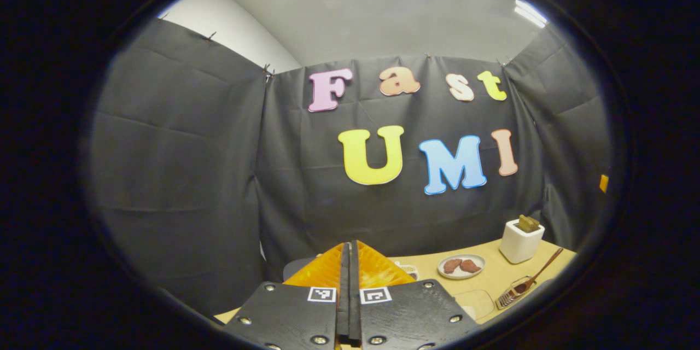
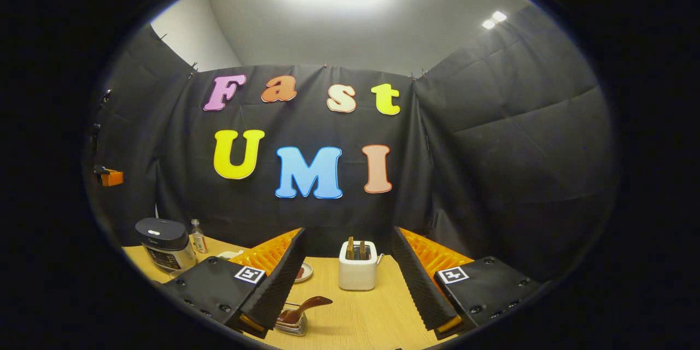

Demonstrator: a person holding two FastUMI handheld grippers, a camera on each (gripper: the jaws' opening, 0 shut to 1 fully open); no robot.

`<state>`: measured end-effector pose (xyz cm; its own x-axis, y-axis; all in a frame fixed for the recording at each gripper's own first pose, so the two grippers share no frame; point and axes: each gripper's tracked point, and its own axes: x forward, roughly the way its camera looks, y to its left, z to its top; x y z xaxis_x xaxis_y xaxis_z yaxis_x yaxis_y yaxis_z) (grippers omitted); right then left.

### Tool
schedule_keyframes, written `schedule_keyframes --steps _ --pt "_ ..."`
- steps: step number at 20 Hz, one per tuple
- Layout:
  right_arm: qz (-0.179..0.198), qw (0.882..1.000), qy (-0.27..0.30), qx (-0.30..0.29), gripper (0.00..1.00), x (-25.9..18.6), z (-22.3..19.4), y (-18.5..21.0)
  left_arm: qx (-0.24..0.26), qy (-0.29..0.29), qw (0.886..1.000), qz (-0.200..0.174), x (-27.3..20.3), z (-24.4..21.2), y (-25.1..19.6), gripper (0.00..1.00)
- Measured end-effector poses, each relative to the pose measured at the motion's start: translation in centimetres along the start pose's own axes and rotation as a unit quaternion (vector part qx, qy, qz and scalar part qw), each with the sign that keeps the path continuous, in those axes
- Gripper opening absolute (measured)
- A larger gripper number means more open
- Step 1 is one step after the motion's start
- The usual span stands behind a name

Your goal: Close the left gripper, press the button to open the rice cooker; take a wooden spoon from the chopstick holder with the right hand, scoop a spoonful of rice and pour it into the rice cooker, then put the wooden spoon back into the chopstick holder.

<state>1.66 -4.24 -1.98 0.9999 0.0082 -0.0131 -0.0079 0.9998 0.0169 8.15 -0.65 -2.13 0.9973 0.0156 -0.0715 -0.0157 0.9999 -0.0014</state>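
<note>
Left gripper (image 1: 350,284): jaws are pressed together with no gap and nothing between them; it is held above the table's near left part.
Right gripper (image 2: 350,284): jaws are spread wide and empty, held over the table's near edge, aimed at the white toaster (image 2: 358,268).
Rice cooker (image 2: 165,243): seen at the table's (image 2: 372,311) far left edge, lid down; a small bottle (image 2: 198,236) stands just beside it.
Wooden spoon (image 2: 306,306): seen resting in a low metal holder (image 2: 290,324) near the table's near edge, handle slanting up; no rice is visible.
Plate (image 1: 461,266): set mid-table with two reddish pieces.
Done: the closing of the left gripper is judged complete.
Left: the button is not yet pressed; taking the spoon, scooping, pouring and returning are judged all outstanding.
</note>
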Motion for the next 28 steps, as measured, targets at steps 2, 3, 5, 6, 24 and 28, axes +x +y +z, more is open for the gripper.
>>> schedule_keyframes --steps 2,3,5,6,24,28 --pt "-0.013 1.0 0.001 -0.004 0.96 0.3 0.0 0.3 -0.004 0.011 1.0 -0.007 1.9 -1.5 0.6 0.01" --pt "-0.018 1.0 0.003 -0.005 0.98 0.5 -0.1 0.6 -0.005 0.017 1.0 -0.008 2.8 -2.2 0.9 0.01" --pt "-0.028 1.0 0.004 -0.009 0.96 0.7 -0.1 0.9 -0.008 0.028 1.0 -0.013 4.5 -3.7 1.4 0.01" --pt "-0.033 0.999 0.006 -0.011 0.96 0.8 -0.2 1.1 -0.01 0.034 0.999 -0.015 5.2 -4.6 1.5 0.01" --pt "-0.066 0.996 0.031 -0.053 0.99 2.5 -0.7 5.0 -0.031 0.16 0.985 -0.056 12.4 -20.7 2.5 0.01" --pt "-0.067 0.996 0.034 -0.057 0.99 2.5 -0.8 5.3 -0.029 0.168 0.984 -0.055 12.4 -22.1 2.3 0.02"
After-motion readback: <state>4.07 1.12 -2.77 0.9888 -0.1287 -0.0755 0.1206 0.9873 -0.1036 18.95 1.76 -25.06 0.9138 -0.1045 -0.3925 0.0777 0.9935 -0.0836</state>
